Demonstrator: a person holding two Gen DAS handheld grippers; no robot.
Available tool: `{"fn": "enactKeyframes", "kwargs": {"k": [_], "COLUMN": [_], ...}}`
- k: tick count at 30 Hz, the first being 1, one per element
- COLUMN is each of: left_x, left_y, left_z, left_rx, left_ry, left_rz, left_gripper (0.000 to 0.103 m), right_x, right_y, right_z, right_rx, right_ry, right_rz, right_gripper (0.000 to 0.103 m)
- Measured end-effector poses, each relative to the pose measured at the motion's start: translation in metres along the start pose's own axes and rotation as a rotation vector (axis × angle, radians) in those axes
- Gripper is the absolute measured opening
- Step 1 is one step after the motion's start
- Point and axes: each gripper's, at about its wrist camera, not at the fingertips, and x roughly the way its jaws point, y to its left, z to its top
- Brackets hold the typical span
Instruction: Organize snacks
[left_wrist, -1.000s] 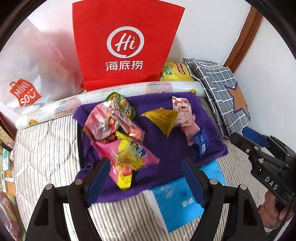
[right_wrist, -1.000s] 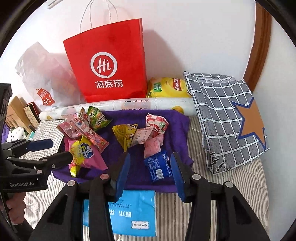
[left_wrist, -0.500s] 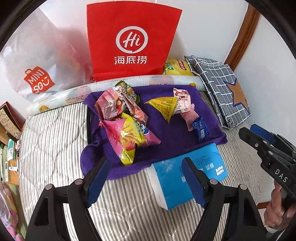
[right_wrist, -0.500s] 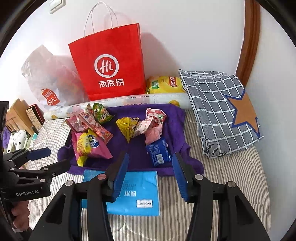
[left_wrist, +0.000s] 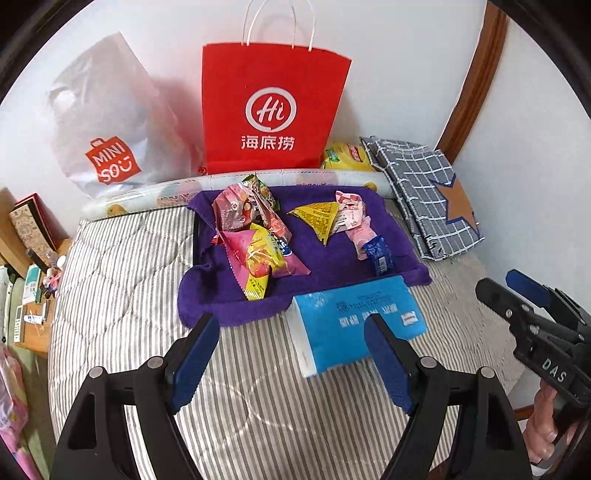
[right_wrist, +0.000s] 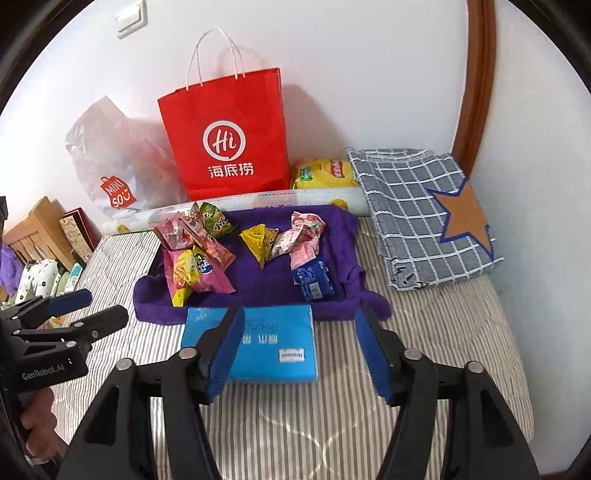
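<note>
Several snack packets lie on a purple towel (left_wrist: 351, 266) (right_wrist: 258, 291) on the striped bed: a pink-and-yellow bag (left_wrist: 258, 258) (right_wrist: 195, 275), a yellow triangular packet (left_wrist: 317, 218) (right_wrist: 260, 238), pink wrappers (left_wrist: 352, 214) (right_wrist: 301, 236) and a small blue packet (left_wrist: 380, 254) (right_wrist: 314, 280). My left gripper (left_wrist: 291, 358) is open and empty, above the bed in front of the towel. My right gripper (right_wrist: 301, 345) is open and empty, over a blue tissue pack (left_wrist: 354, 321) (right_wrist: 266, 339). Each gripper shows in the other's view, the right one (left_wrist: 517, 291) and the left one (right_wrist: 77, 310).
A red paper bag (left_wrist: 269, 114) (right_wrist: 229, 136) and a white MINISO bag (left_wrist: 110, 125) (right_wrist: 118, 162) stand against the wall. A yellow chip bag (right_wrist: 325, 173), a white roll (right_wrist: 258, 203) and a folded grey checked cloth (left_wrist: 424, 199) (right_wrist: 421, 214) lie nearby. Shelves with clutter stand at left.
Both grippers have pulled back and up from the towel. The snacks look smaller and farther away; more of the striped bed and the bags shows. Nothing was picked up.
</note>
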Motion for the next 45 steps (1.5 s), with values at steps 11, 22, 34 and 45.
{"fn": "enactKeyframes", "kwargs": {"k": [11,22,34,45], "left_x": [-0.054,-0.101,-0.136,-0.146], "left_y": [-0.020,-0.042,-0.061,-0.069], "left_z": [-0.035,-0.072,-0.104,-0.114], "left_rx": [0.025,0.037,0.044,0.036], "left_ry": [-0.106,-0.194,-0.296,-0.323], "left_rz": [0.053,0.070,0.112,0.119], "left_gripper": [0.089,0.095,0.098,0.098], "right_x": [-0.064,-0.113,-0.154,-0.168], "right_y": [-0.008,-0.019,-0.027,-0.033], "right_z": [-0.037,-0.072,-0.107,-0.118], "right_rx": [0.025,0.051,0.053,0.049], "right_ry": [-0.110,-0.176,-0.229,-0.243], "right_rz": [0.001,0.004,-0.008,-0.020], "right_gripper": [0.091,0.101,0.102,0.102]}}
